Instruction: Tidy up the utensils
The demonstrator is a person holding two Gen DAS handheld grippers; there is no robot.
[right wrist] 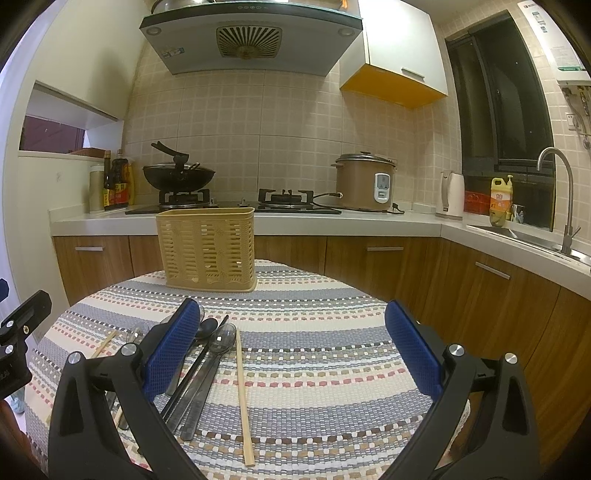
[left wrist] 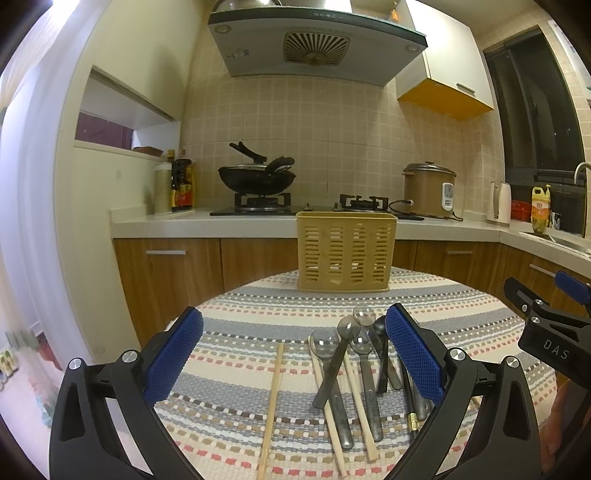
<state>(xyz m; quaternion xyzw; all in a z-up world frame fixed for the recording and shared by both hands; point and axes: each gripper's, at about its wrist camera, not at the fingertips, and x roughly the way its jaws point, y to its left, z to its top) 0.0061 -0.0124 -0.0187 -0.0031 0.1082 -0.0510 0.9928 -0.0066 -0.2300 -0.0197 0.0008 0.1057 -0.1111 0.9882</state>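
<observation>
Plainly, with both the left gripper (left wrist: 294,356) and right gripper (right wrist: 294,349) spread wide and empty, the thin, slick metal spoons (left wrist: 354,363) heaped at lower centre, before the basket (left wrist: 346,252), seem best pinched mid-handle.

"DAS" on right gripper (left wrist: 546,332)

Glossy steel spoons (left wrist: 334,365) and matt pale wooden chopsticks (left wrist: 271,410) lie on coarse striped woven cloth (left wrist: 236,373); slatted tan plastic basket (left wrist: 345,251) at centre.

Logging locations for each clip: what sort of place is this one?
A home kitchen, most likely: a gas stove with a wok under a range hood, and a rice cooker on the counter.
</observation>
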